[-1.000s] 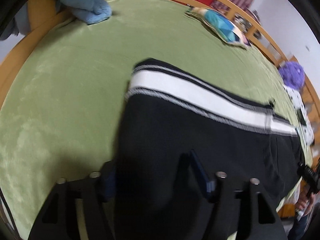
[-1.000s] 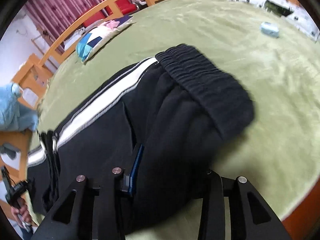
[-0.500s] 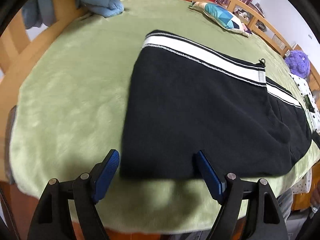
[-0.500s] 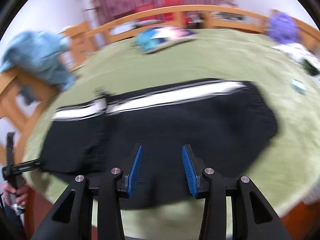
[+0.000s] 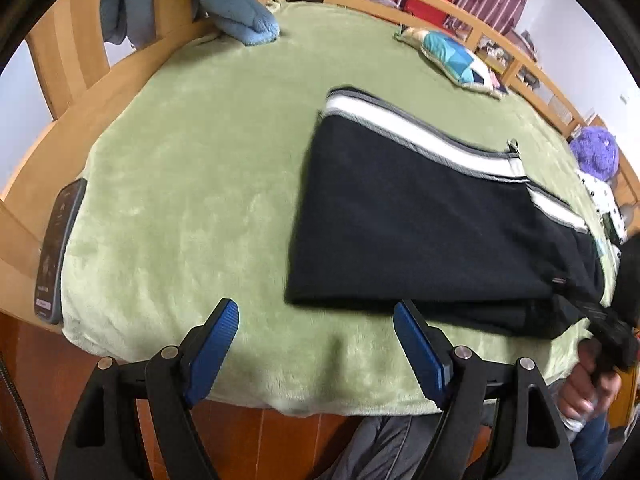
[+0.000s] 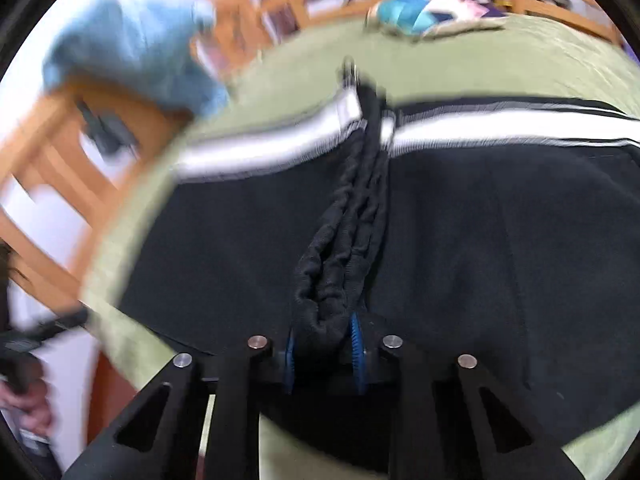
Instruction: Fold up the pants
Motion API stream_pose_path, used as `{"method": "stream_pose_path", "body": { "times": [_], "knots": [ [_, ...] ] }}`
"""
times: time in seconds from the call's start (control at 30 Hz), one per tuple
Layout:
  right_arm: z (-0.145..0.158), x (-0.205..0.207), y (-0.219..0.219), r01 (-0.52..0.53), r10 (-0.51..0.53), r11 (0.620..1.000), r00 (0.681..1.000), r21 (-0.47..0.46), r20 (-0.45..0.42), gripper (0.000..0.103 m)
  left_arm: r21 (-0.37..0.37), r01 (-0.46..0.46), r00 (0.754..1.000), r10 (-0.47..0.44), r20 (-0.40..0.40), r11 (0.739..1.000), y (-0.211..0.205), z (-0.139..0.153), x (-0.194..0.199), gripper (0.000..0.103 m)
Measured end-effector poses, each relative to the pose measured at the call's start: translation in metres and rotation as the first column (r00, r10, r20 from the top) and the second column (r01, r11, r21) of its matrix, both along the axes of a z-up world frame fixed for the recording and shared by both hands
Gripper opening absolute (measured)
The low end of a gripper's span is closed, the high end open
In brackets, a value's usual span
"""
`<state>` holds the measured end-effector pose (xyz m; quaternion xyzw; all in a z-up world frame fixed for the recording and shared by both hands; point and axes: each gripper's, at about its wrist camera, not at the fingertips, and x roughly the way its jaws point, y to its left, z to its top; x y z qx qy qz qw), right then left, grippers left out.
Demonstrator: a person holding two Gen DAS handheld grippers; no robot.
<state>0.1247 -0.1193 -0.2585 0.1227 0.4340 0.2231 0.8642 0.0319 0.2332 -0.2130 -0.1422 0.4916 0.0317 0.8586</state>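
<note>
Right wrist view: the right gripper has just been closing and now pinches a bunched, ribbed black edge of the pants between its blue pads. The pants lie flat on the green blanket, white side stripe along the far edge. To fold well, the pinch should probably catch every layer of that edge, then lift and carry it straight across so the stripe lines up. In the left wrist view, the left gripper hangs released and empty above the blanket's near edge, just short of the pants' corner. Motion blur smears the right view; how many layers are caught, and whether the ribbed edge is cuff or waistband, cannot be told.
</note>
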Motion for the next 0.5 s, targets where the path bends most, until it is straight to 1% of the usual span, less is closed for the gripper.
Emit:
{"method": "stream_pose_path", "body": {
  "times": [0.07, 0.1, 0.13, 0.17, 0.2, 0.23, 0.27, 0.3, 0.33, 0.37, 0.43, 0.5],
  "knots": [
    [0.02, -0.015, -0.013, -0.008, 0.006, 0.996, 1.0, 0.086, 0.028, 0.019, -0.029, -0.004, 1.0, 0.005, 0.025, 1.0, 0.004, 0.003, -0.001, 0.079],
    [0.023, -0.021, -0.014, -0.003, -0.001, 0.997, 0.999, 0.081, 0.042, 0.019, -0.047, -0.006, 0.999, 0.008, 0.033, 0.999, 0.005, 0.002, 0.0, 0.079],
    [0.022, -0.023, -0.011, 0.0, -0.003, 0.999, 0.999, 0.052, 0.046, 0.02, -0.068, -0.005, 0.999, 0.008, 0.041, 0.998, 0.007, 0.0, 0.001, 0.079],
    [0.016, -0.024, -0.007, 0.0, -0.001, 1.0, 0.999, 0.007, 0.041, 0.025, -0.083, -0.002, 0.999, 0.006, 0.043, 0.997, 0.007, -0.003, 0.003, 0.079],
    [0.005, -0.02, -0.002, 0.002, -0.001, 0.999, 1.0, -0.049, 0.015, 0.033, -0.094, -0.003, 0.999, 0.007, 0.038, 0.996, 0.007, -0.007, 0.005, 0.079],
    [-0.015, -0.015, 0.003, 0.009, -0.015, 0.995, 0.998, -0.096, -0.058, 0.037, -0.098, -0.012, 1.0, 0.015, 0.022, 0.995, 0.007, -0.013, 0.009, 0.079],
    [-0.024, -0.011, 0.004, 0.004, -0.014, 0.995, 0.995, -0.104, -0.099, 0.039, -0.105, -0.018, 1.0, 0.02, 0.017, 0.994, 0.007, -0.017, 0.011, 0.079],
    [-0.031, -0.012, 0.004, -0.006, -0.004, 0.995, 0.995, -0.099, -0.102, 0.039, -0.116, -0.02, 1.0, 0.023, 0.02, 0.993, 0.007, -0.021, 0.012, 0.079],
    [-0.026, -0.014, 0.002, -0.009, 0.002, 0.996, 0.997, -0.087, -0.081, 0.039, -0.123, -0.021, 0.999, 0.024, 0.025, 0.992, 0.007, -0.024, 0.013, 0.078],
    [-0.022, -0.016, 0.001, -0.013, 0.007, 0.997, 0.997, -0.079, -0.074, 0.042, -0.126, -0.024, 0.999, 0.028, 0.034, 0.992, 0.008, -0.028, 0.013, 0.078],
    [-0.012, -0.018, -0.004, -0.015, 0.01, 0.998, 0.997, -0.061, -0.074, 0.043, -0.137, -0.021, 0.998, 0.029, 0.056, 0.99, 0.01, -0.033, 0.015, 0.078],
    [-0.001, -0.019, -0.006, -0.009, 0.007, 0.998, 0.999, -0.06, -0.031, 0.046, -0.175, -0.02, 0.998, 0.031, 0.062, 0.984, 0.012, -0.042, 0.021, 0.078]
  ]
}}
